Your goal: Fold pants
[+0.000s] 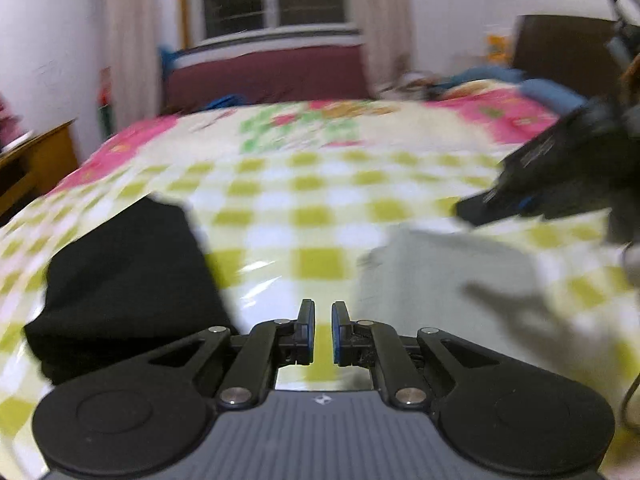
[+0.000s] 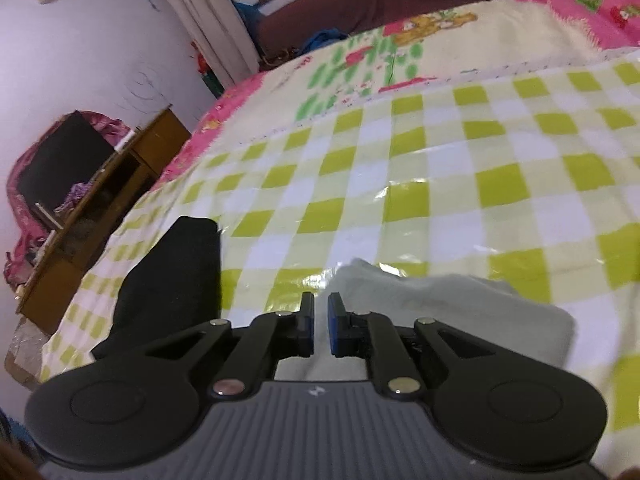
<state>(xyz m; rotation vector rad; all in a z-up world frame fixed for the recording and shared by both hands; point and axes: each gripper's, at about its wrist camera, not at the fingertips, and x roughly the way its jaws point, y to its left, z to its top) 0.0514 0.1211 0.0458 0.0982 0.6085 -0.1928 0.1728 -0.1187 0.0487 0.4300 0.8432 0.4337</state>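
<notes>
Foreground: left hand-held gripper (image 1: 322,330) with jaws nearly together on nothing; right hand-held gripper (image 2: 320,326) likewise a narrow gap, empty. Beyond, on the bed (image 2: 440,184), folded grey pants (image 2: 460,300) and, apart to the left, folded black pants (image 2: 172,280). Both look soft, light and limp, probably best pinched at a folded edge or corner.
</notes>
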